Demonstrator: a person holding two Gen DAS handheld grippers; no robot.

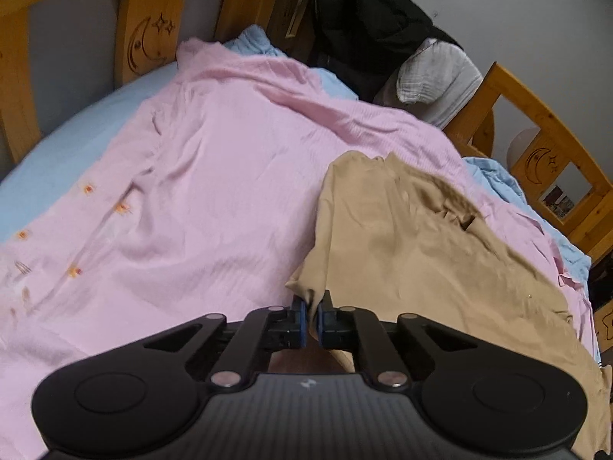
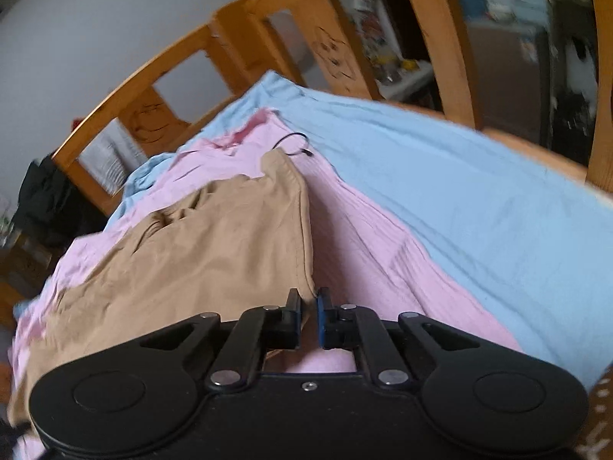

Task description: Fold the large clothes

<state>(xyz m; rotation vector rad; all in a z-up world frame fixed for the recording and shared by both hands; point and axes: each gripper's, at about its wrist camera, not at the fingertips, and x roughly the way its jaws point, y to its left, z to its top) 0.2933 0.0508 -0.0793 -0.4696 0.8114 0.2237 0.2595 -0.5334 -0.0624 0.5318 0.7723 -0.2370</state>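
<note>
The tan garment (image 1: pixel 413 230) lies spread on the pink blanket (image 1: pixel 199 176), w/ its near edge lifted up by both grippers. In the left wrist view it sits on the right side of the blanket, a bit crumpled at its far end. The left gripper (image 1: pixel 312 312) has its two blue pads nearly closed, w/ a corner of the tan cloth pinched between them. In the right wrist view the tan garment (image 2: pixel 199 245) fills the left side, and the right gripper (image 2: pixel 308 316) has its fingers close together w/ a thin bit of the tan hem caught in the small gap. A thin black cord (image 2: pixel 294 142) pokes out at the far tip of the garment. Under the pink blanket is a light blue sheet (image 2: pixel 479 199), showing on the right. Around the bed runs a wooden bed frame (image 2: pixel 237 27) w/ moon & star carvings. Far off, a pile of dark clothes (image 1: pixel 375 19) and a grey cloth (image 1: pixel 440 80) hang over the rail.
</note>
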